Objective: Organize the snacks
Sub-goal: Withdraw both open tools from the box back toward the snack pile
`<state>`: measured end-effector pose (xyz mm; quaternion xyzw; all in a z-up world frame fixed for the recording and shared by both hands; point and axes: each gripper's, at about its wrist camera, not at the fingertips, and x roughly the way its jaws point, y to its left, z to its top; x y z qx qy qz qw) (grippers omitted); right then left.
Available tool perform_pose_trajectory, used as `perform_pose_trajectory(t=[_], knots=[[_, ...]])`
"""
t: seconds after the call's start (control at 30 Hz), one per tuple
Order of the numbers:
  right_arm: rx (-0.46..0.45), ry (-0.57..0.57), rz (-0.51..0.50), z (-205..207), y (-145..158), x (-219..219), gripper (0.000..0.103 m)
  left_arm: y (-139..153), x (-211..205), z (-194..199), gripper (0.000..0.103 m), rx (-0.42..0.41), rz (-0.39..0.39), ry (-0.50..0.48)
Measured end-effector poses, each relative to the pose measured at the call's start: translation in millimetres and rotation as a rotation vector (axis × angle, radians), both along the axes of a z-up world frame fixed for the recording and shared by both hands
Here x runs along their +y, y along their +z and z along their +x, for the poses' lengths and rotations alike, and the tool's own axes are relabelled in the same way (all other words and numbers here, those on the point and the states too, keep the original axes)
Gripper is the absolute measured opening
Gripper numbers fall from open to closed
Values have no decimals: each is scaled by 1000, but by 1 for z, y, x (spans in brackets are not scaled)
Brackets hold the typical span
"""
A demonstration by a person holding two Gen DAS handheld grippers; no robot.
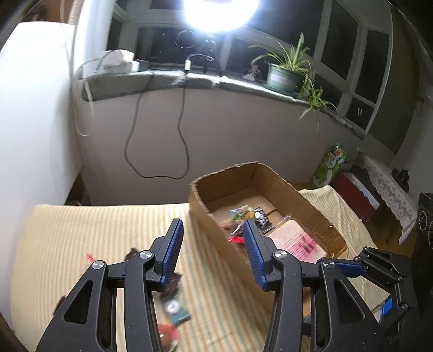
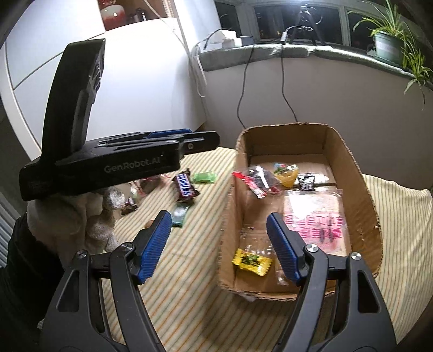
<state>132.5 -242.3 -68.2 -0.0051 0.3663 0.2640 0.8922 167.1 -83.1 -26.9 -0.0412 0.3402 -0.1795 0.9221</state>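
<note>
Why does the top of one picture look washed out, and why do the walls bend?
Left wrist view: a bright lamp blows out the top, and the snacks on the striped cloth are smeared by blur. Right wrist view: more evenly lit, the Snickers bar readable. Both: the fisheye lens curves the windowsill.
</note>
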Motion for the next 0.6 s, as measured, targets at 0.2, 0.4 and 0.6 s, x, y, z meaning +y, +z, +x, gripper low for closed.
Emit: perform_pose_trajectory(t=[0.2,0.4,0.6], knots=[[-7,52,-8,-16,2,21,76,5,41,-24,45,-15,-7,66],[1,103,-24,-25,2,47,76,-1,84,-47,45,-9,-16,148],[24,147,-41,-32,-4,75,76,-21,126,-72,45,28,-15,227]])
